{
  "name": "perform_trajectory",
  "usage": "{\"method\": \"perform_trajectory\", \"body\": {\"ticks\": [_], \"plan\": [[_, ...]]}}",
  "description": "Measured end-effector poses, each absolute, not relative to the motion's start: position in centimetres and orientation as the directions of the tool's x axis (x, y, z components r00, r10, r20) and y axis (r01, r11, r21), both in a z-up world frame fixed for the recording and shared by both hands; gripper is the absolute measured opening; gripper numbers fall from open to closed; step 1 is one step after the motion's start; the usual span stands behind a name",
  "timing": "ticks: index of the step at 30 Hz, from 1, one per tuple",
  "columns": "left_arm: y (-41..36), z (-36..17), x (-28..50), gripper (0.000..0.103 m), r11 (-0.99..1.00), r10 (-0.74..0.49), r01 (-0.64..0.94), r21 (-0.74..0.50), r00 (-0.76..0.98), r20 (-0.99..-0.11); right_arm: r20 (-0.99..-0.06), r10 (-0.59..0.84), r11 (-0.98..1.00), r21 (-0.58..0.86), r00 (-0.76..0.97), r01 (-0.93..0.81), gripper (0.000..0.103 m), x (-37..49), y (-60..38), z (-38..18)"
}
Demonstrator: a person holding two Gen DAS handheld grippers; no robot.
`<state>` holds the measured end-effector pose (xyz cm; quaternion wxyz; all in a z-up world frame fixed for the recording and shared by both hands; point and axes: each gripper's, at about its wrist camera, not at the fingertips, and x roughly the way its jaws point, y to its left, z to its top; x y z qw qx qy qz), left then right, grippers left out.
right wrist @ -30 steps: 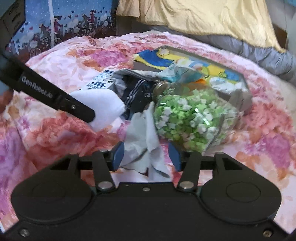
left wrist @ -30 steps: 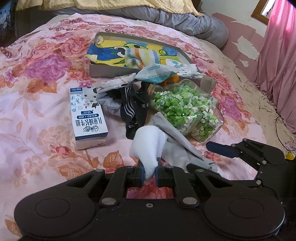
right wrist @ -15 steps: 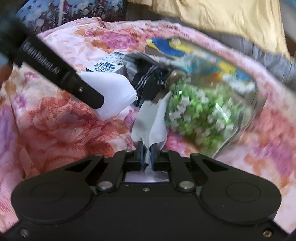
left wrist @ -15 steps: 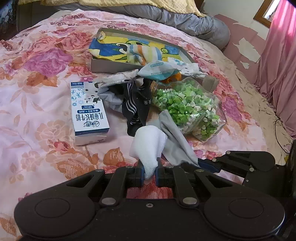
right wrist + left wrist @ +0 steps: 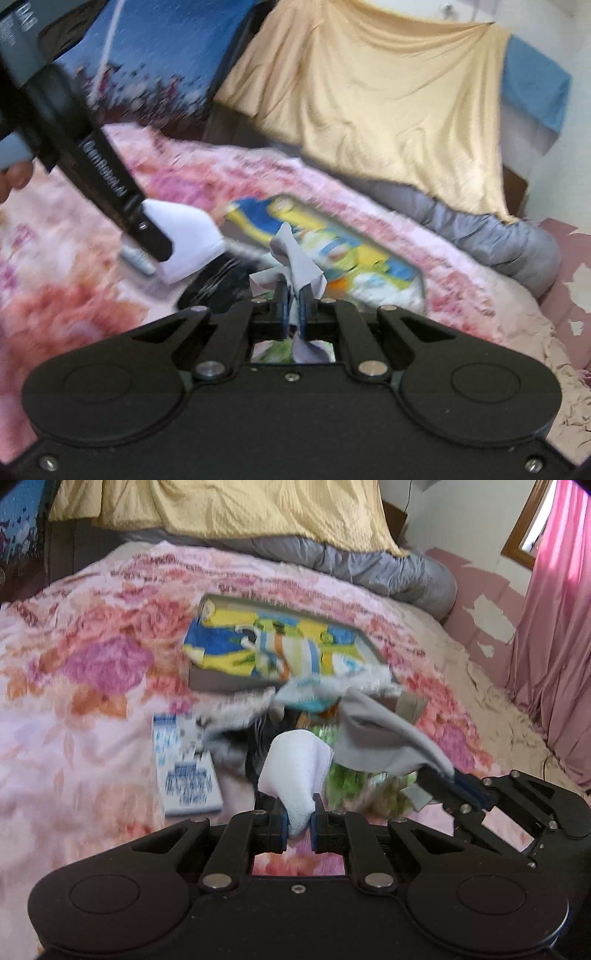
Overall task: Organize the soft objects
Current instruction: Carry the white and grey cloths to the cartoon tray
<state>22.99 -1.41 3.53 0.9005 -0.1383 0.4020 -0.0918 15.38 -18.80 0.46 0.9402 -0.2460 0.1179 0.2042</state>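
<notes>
1. Left gripper (image 5: 298, 825): fingers pinched on the narrow lower end of a white sock (image 5: 295, 775), the rest of it fanning upward beyond the tips, lifted off the floral bedspread (image 5: 92, 738).
2. Right gripper (image 5: 291, 314): fingers closed tight on a grey sock (image 5: 295, 258); cloth sticking up past the tips and a fold hanging below, between the finger bases. Seen from the left wrist as a grey drape (image 5: 376, 738) stretched leftward from the right gripper's tips.
3. Just beyond, toward the middle of the bedspread: blue-and-white milk carton (image 5: 184, 771) lying flat at left, a dark striped garment (image 5: 218, 284) and a blurred jar of green paper stars (image 5: 369, 790) beneath the held socks.
4. Farther in: shallow cardboard tray (image 5: 221, 679) holding yellow-and-blue cartoon cloth.
5. At the far edge: grey quilt (image 5: 388, 572) under a yellow blanket (image 5: 388, 103).
</notes>
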Motion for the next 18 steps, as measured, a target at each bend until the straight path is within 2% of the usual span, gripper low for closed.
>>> {"method": "perform_trajectory", "body": {"ticks": [9,18], "plan": [[-2.5,6.4,28.4,0.011,0.943,-0.262,0.06,-0.326,0.738,-0.622,-0.236,0.283,0.883,-0.313,0.929,-0.349,0.001,22.8,-21.4,3.1],[-4.9,7.4,37.7,0.011,0.946,-0.256,0.086,-0.313,0.79,-0.557,-0.251,0.267,0.919,-0.223,0.93,-0.324,0.001,30.3,-22.5,2.4]]}}
